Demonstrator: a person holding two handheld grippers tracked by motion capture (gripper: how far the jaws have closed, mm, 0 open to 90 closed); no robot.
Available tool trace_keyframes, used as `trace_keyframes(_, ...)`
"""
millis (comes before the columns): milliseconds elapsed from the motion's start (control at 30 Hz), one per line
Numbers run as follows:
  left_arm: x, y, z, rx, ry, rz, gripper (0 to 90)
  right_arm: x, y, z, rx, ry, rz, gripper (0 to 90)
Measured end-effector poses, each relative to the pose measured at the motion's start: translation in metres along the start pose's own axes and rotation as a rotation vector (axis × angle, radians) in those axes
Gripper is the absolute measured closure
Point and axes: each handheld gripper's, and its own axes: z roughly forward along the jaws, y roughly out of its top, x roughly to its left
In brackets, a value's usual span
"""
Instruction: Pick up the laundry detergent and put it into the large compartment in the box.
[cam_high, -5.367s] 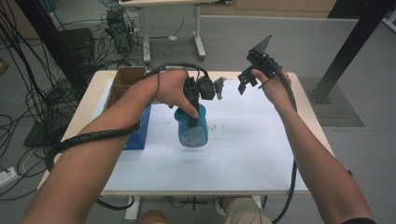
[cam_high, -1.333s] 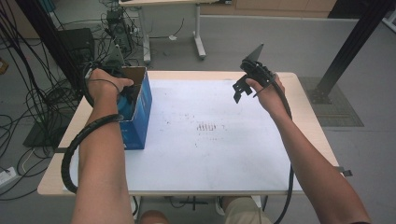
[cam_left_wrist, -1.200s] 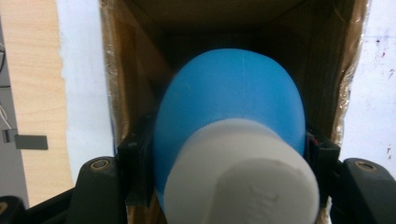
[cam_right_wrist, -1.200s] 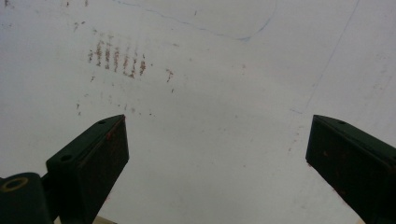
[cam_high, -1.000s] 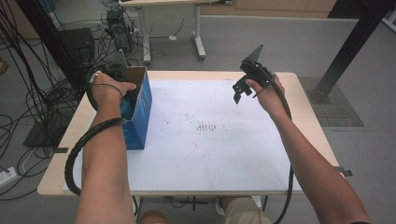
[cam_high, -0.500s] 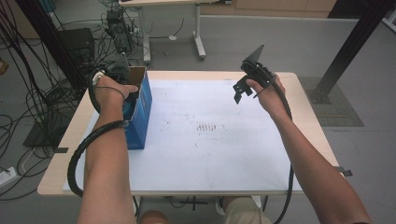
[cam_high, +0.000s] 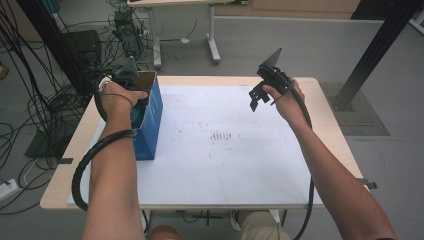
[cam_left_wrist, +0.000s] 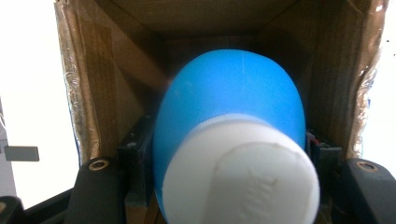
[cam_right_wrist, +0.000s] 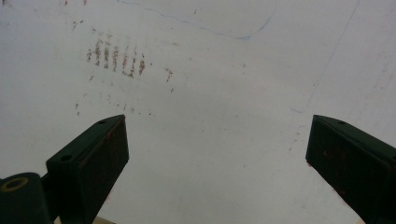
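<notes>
While my left gripper (cam_high: 136, 102) clamps the blue bottle (cam_left_wrist: 233, 126) inside the cardboard box (cam_high: 150, 117), its walls close around the bottle, my right gripper (cam_high: 257, 95) hangs with jaws spread wide, well right of the box above the bare white sheet (cam_high: 225, 150).

No text, label, brand or number is showing legibly anywhere. The white cap (cam_left_wrist: 240, 172) of the blue bottle (cam_left_wrist: 229, 93), seen in the left gripper view, is carrying faint raised marks, too blurred to read. The white sheet (cam_high: 225, 150) on the table is bearing a cluster of short reddish-brown strokes (cam_right_wrist: 114, 57) near its middle and thin blue pen lines (cam_right_wrist: 224, 32), forming no letters. The blue box (cam_high: 150, 125) is showing no readable print.
</notes>
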Motion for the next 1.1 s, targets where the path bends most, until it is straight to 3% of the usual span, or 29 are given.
trace_keyframes(1100, -0.0002, -0.0028, 0.0001, -0.010, -0.004, 0.000, 36.0, 0.0040, -0.0012, -0.0016, -0.004, -0.003, -0.003, 5.9)
